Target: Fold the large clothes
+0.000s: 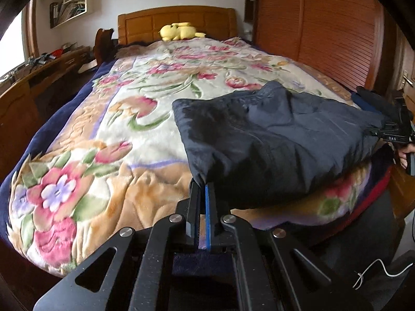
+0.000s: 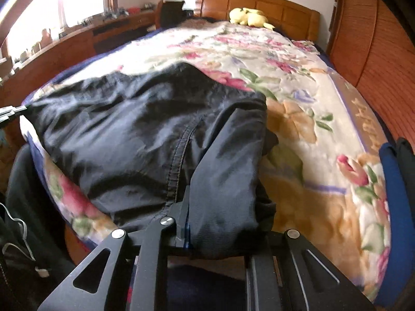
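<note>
Dark navy trousers (image 1: 272,140) spread over floral blanket (image 1: 109,119) on bed, left tool (image 1: 203,185) pinching one corner, right tool (image 2: 192,207) clamped on bunched fabric, yellow plush toy (image 1: 177,31) by headboard (image 1: 155,23)

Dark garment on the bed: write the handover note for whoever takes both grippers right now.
Left gripper: shut on a corner of the dark garment, which is pinched between its fingertips.
Right gripper: shut on the garment's other near end; cloth drapes over its fingers.
Garment: spread across the near end of the floral blanket, held at both near ends, the rest resting on the bed.
Done: both ends gripped.
Left: no tidy fold is visible yet. Probably carry the held edge over toward the far side, lay it flat, then fold again.
Yellow plush toy by the headboard is well clear.
</note>
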`<state>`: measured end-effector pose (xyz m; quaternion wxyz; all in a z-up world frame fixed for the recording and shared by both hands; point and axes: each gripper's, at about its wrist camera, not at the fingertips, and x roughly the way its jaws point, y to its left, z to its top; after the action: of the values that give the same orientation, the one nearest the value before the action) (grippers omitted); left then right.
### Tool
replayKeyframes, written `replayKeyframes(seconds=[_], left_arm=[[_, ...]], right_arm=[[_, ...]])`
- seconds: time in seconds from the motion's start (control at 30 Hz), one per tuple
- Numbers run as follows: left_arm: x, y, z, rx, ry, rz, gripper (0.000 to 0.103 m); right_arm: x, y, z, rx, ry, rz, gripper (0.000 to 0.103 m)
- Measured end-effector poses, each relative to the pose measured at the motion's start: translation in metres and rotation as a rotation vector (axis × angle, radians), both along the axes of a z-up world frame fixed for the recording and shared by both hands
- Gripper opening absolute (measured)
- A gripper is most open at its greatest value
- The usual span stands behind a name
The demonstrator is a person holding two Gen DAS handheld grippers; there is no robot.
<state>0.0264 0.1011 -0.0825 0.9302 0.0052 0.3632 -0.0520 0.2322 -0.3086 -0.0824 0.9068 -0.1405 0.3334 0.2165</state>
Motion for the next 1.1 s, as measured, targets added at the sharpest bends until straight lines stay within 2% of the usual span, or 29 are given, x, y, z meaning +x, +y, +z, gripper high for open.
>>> replayKeyframes(seconds=[0.1,0.33,0.47,0.67,0.87,1.1], left_arm=[[0.002,0.003,0.0,-0.021,-0.001,0.011,0.003],[0.004,0.004,-0.003,-0.024,0.013,0.025,0.004],[0.002,0.005,-0.004,-0.037,0.022,0.033,0.005],[0.001,0.008,-0.01,-0.045,0.031,0.038,0.005],[0.001,0.009,-0.013,-0.045,0.04,0.04,0.006],[0.001,0.009,-0.014,-0.051,0.035,0.031,0.006]], right_arm=[[0.007,0.004,0.006,-0.019,0.004,-0.014,0.02],[-0.012,0.023,0.028,-0.076,-0.034,-0.069,0.048],[-0.02,0.026,0.044,-0.104,-0.088,-0.097,0.051],[-0.02,0.045,0.061,-0.076,-0.128,-0.075,0.055],[0.001,0.092,0.056,-0.049,-0.119,0.024,0.055],[0.058,0.161,0.041,-0.025,-0.045,0.115,0.055]])
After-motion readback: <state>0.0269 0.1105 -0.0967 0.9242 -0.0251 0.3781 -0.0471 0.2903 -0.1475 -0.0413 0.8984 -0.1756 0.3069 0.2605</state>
